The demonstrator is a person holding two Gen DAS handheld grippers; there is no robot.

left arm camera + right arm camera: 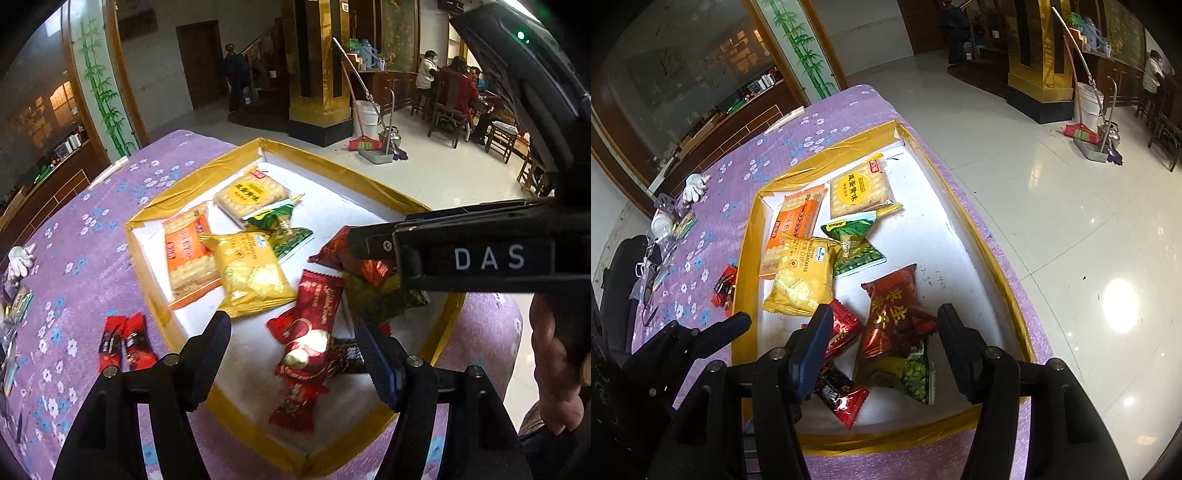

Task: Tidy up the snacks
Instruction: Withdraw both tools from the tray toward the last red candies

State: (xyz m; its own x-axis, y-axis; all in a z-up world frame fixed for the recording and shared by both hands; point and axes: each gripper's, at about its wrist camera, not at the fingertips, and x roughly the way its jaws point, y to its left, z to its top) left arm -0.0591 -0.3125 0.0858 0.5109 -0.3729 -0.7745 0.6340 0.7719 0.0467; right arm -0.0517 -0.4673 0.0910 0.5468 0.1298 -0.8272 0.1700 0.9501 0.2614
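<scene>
A shallow white box with a gold-taped rim (147,218) (748,243) lies on the purple flowered tablecloth and holds several snack packets: an orange cracker pack (186,251), a yellow cracker bag (251,273) (801,277), green packets (855,243) and red packets (314,332) (894,314). My left gripper (291,332) is open and empty above the box's near end. My right gripper (882,325) is open and empty over the red packet; it also shows in the left wrist view (369,243). Two small red packets (125,345) (724,286) lie on the cloth left of the box.
Clutter with a white glove (694,186) and small items lies at the table's left end. Beyond the table's far edge is tiled floor with a gold pillar (317,66), a bucket and broom (365,122), and seated people at back right.
</scene>
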